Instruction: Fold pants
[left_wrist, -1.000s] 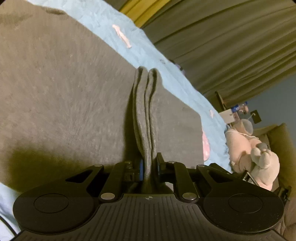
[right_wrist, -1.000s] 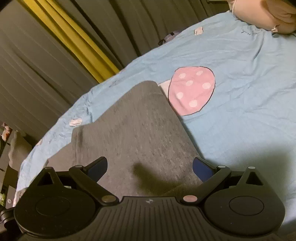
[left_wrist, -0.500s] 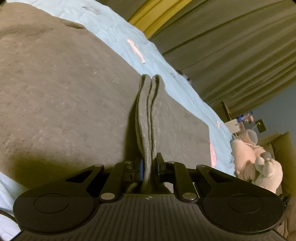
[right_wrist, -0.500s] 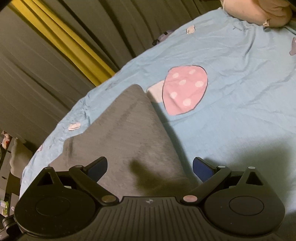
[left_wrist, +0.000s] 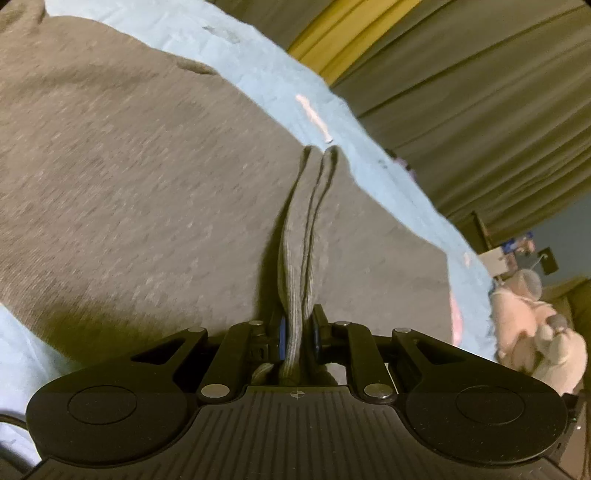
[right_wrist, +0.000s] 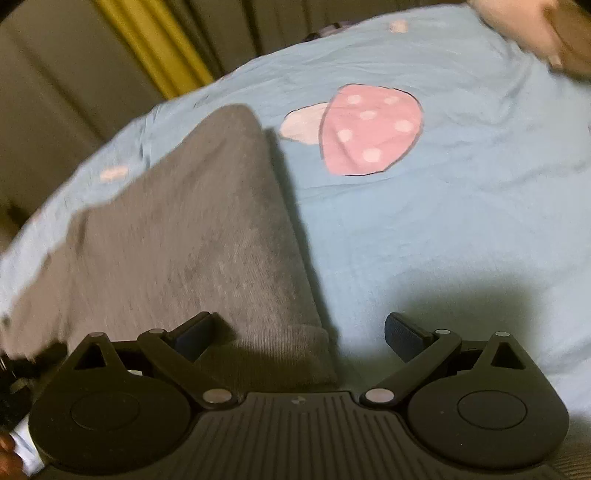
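left tool (left_wrist: 298, 328) clamped on ribbed cuffs of grey pants (left_wrist: 147, 184), right tool (right_wrist: 299, 332) spread wide above them on bed (right_wrist: 443, 221).

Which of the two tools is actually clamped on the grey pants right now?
The left tool: its blue pads pinch a ribbed edge of the pants. The right tool stands wide open over the pants' cuff, pressing nothing.
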